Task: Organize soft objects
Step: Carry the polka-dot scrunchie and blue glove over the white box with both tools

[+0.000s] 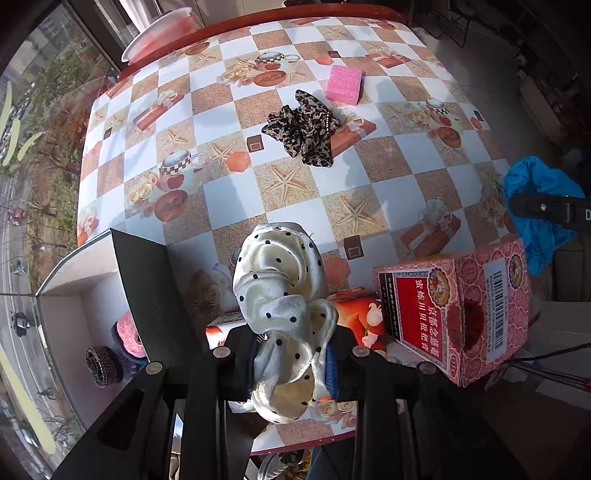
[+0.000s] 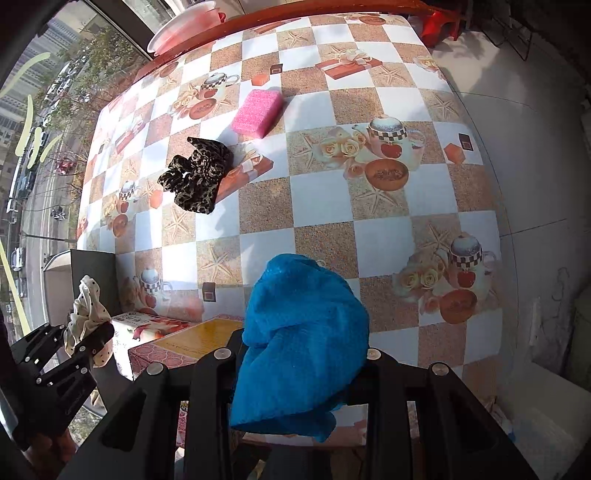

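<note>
Now the left gripper [image 1: 291, 363] fingers clamp the polka-dot scrunchie [image 1: 282, 295] at lower centre; carry it over the open box [image 1: 70, 295] at lower left before releasing. Right gripper [image 2: 299, 354] fingers pinch the blue cloth [image 2: 303, 332].

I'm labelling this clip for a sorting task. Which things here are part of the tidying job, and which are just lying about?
Part of the job:
- white polka-dot satin scrunchie, in left gripper
- blue fuzzy cloth, in right gripper
- leopard-print scrunchie
- pink sponge block
- open white box

Lying about:
- red medicine carton
- white plate
</note>
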A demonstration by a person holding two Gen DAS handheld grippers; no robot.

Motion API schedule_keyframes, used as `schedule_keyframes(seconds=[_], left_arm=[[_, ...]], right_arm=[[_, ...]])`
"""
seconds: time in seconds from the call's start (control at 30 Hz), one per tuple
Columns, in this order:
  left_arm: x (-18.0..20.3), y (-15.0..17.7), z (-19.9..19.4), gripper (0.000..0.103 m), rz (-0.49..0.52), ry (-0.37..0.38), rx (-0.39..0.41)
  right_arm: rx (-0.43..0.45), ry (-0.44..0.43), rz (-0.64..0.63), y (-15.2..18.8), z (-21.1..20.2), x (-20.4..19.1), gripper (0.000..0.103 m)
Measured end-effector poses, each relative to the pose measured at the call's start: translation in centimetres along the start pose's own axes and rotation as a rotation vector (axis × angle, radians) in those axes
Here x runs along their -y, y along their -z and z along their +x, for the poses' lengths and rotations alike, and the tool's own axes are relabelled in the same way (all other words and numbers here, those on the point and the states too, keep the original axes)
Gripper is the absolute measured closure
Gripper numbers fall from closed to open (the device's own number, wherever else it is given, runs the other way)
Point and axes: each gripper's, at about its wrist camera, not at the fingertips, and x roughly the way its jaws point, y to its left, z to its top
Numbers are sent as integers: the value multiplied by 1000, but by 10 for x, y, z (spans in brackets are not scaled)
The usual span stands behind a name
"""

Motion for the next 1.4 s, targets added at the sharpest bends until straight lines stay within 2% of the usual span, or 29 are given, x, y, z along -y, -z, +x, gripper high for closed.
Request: schedule_keyframes(seconds=[0.27,0.5,0.77,1.0,1.4], left_arm=[[3,32,-12,73,58,31,11],[-5,50,-20,73,46,53,29],[-25,63,-33,73,-2,48,76],[-52,76,-43,73,-88,32,114],[-122,108,-48,73,-334,-16,139]], right_arm=[[-19,1,33,51,-14,1,70],[-52,-7,17,92,-21,-15,70],[-115,-42,-176,130,-20,-64,70],[-119,-53,-348,131,-23,-118,70],[-101,-80,-586,112,-22,-218,70]])
